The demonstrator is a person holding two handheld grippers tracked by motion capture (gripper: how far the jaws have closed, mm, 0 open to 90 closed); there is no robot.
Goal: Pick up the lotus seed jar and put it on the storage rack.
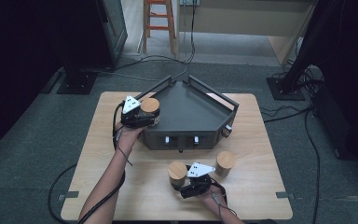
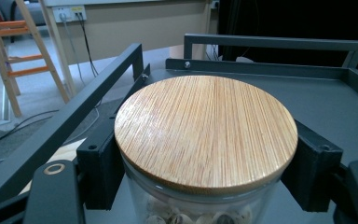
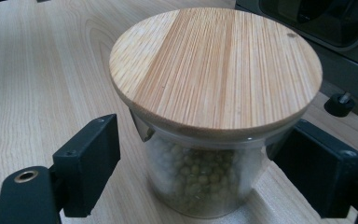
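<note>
My left gripper (image 1: 147, 115) is shut on a glass jar with a round wooden lid (image 1: 150, 105), held at the left rail of the dark grey tray (image 1: 191, 138). In the left gripper view both jaws press the sides of this jar (image 2: 205, 135), which holds pale pieces, just inside the tray rail (image 2: 74, 116). My right gripper (image 1: 181, 179) stands open around a second wooden-lidded jar (image 1: 177, 169) on the table in front of the tray. This jar (image 3: 214, 79) holds green peas. The jaw on the picture's left is clearly apart from the glass.
A third wooden-lidded jar (image 1: 225, 161) stands on the light wooden table (image 1: 121, 186), right of my right gripper. The tray front has small knobs (image 3: 339, 103). Beyond the table are an orange ladder (image 1: 158, 18), floor cables and black stands.
</note>
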